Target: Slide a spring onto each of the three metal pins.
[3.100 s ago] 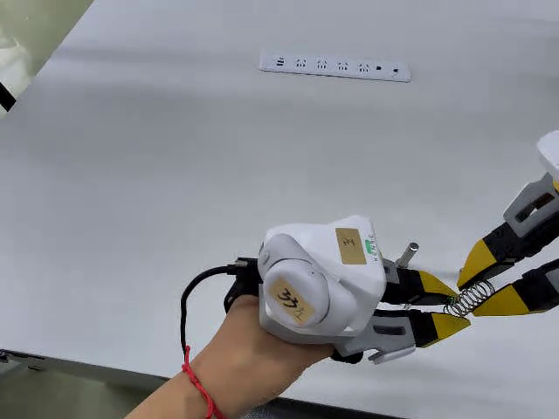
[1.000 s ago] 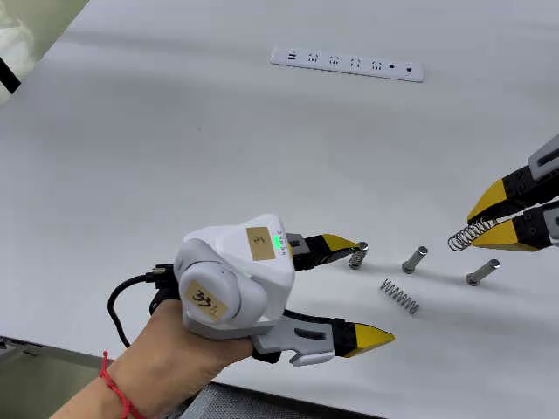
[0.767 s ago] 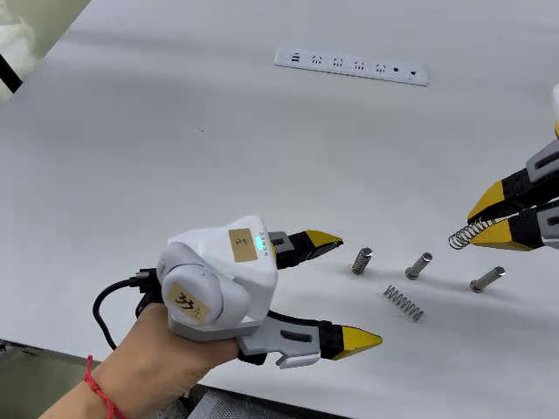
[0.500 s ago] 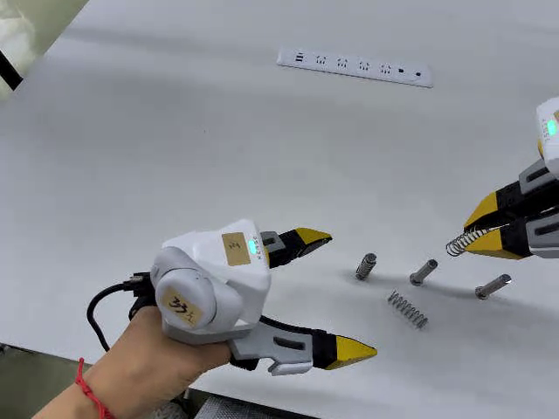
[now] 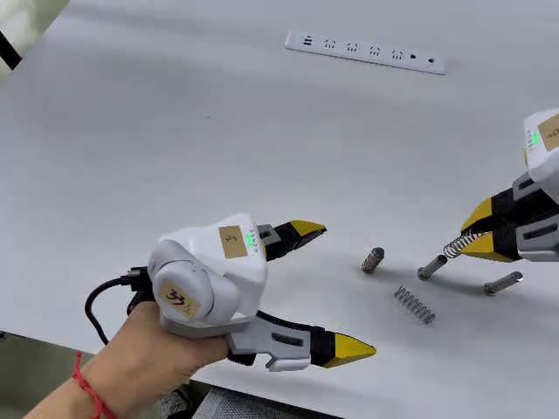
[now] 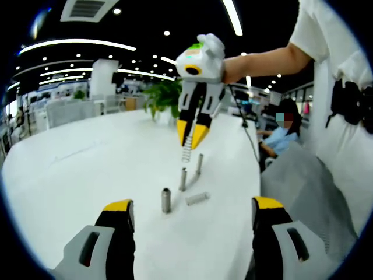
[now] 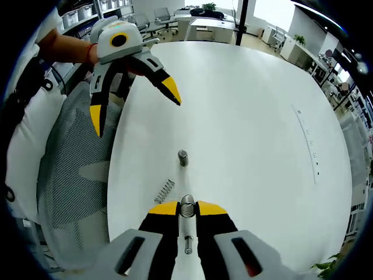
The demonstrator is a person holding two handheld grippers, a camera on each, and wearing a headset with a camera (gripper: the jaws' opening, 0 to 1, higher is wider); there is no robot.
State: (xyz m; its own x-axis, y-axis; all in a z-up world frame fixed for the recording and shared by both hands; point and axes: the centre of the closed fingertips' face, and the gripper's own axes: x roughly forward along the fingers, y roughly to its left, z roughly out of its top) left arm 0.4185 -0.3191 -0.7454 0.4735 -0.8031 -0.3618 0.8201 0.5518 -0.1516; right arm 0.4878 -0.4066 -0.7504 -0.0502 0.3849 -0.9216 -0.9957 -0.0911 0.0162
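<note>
1. Nearest you, at the front edge of the bench (image 5: 175, 131), your left gripper (image 5: 336, 288) is hanging with its jaws spread wide and gripping nothing. I judge you are keeping it free for the next spring.
2. Just beyond it, the loose spring (image 5: 414, 305) is lying flat on its side, waiting its turn.
3. Past that, the pins are standing in a row. The left pin (image 5: 378, 252) is already wearing the fitted spring (image 5: 372, 261), while the middle pin (image 5: 431, 266) and right pin (image 5: 504, 282) are standing bare.
4. Above the middle pin, your right gripper (image 5: 465, 240) is pinching the held spring (image 5: 452, 246) by one end. You are aiming its free end down at the pin's top, probably to thread it on.
5. Farthest off, a power strip (image 5: 365, 51) is lying unused.
6. You are working with three pins and three springs: one fitted, one held, one loose.
</note>
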